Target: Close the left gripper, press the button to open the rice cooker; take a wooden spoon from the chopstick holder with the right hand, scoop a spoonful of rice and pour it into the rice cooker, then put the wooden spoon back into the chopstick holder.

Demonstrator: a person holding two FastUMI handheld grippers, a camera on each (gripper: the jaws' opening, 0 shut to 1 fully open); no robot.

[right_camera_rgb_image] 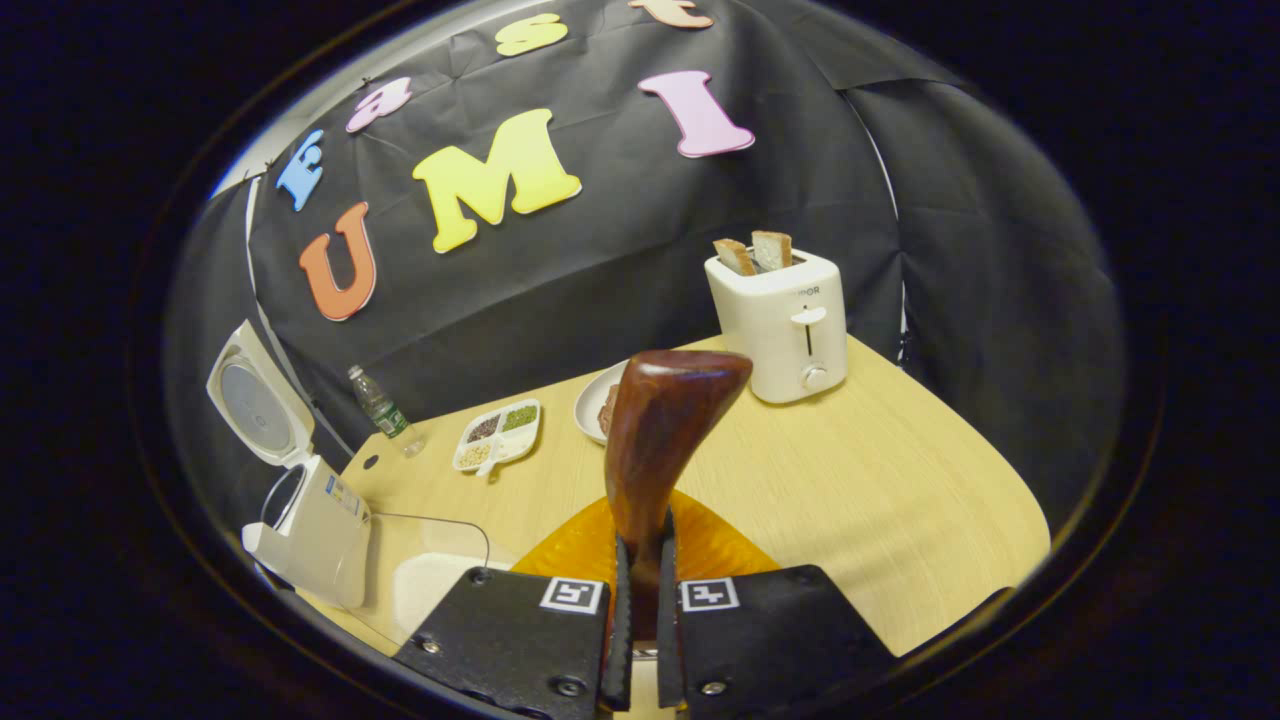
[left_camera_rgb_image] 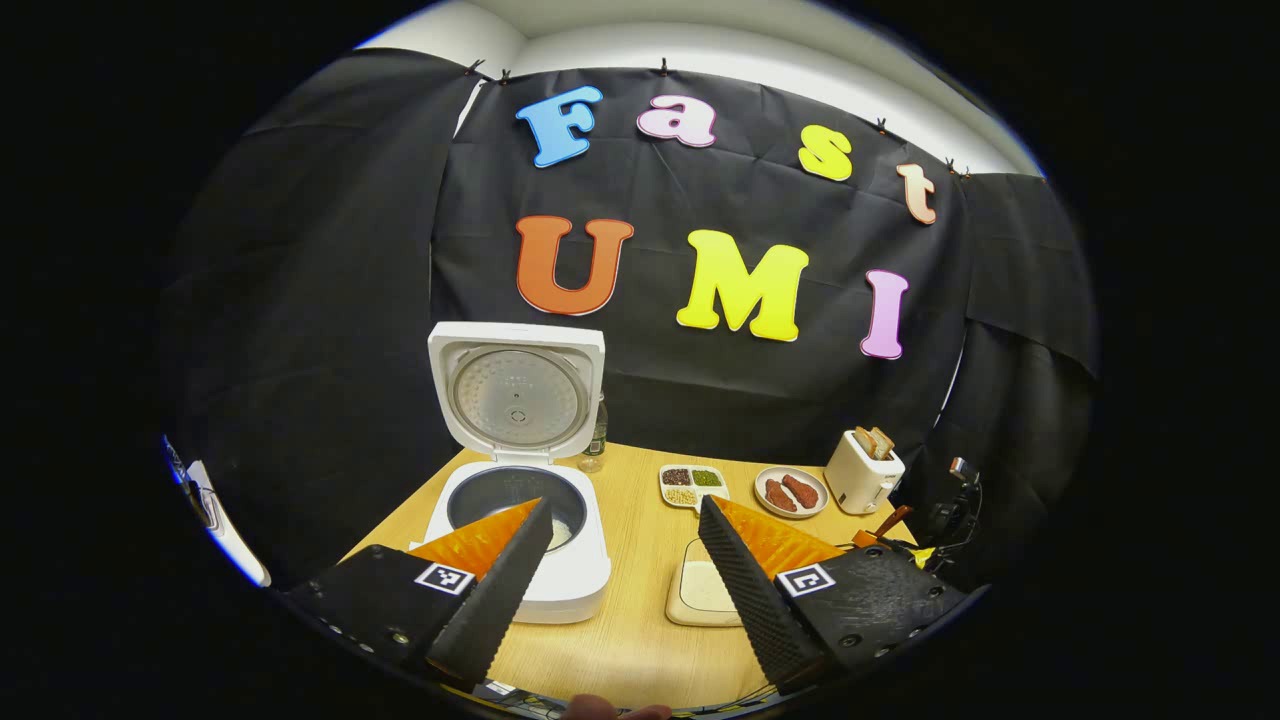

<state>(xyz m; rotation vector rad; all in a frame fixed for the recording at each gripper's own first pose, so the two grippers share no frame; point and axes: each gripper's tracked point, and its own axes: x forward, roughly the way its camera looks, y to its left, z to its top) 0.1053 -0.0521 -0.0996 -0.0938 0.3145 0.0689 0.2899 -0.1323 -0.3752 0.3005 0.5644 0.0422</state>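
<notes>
1. Broadly, the table [left_camera_rgb_image: 630, 640] carries everything: pale wood, with black cloth walls behind it.
2. Cooker [left_camera_rgb_image: 520, 520], white, stands on the left of the table in the left gripper view, lid [left_camera_rgb_image: 517, 390] upright and open, dark pot showing with some rice at its right edge. In the right gripper view the cooker [right_camera_rgb_image: 310, 530] sits at far left, seen from the side.
3. Toaster [right_camera_rgb_image: 780, 320], white, stands at the far right of the table with two bread slices sticking out of its top.
4. Left tool [left_camera_rgb_image: 625, 520]: fingers wide apart, holding nothing, raised over the near edge of the table, with the cooker beyond the left finger.
5. Right tool [right_camera_rgb_image: 640, 570]: fingers clamped together on the spoon's handle.
6. Spoon [right_camera_rgb_image: 660, 430], dark wood, rises upright from the right tool, above the table.
7. Rice tray [left_camera_rgb_image: 705, 590], shallow and pale, lies just right of the cooker, near the front.
8. Plate [left_camera_rgb_image: 790, 492] holds reddish pieces, left of the toaster.
9. Divided dish [left_camera_rgb_image: 692, 483] of grains sits left of the plate.
10. Bottle [right_camera_rgb_image: 383, 408] stands behind the cooker by the wall.
</notes>
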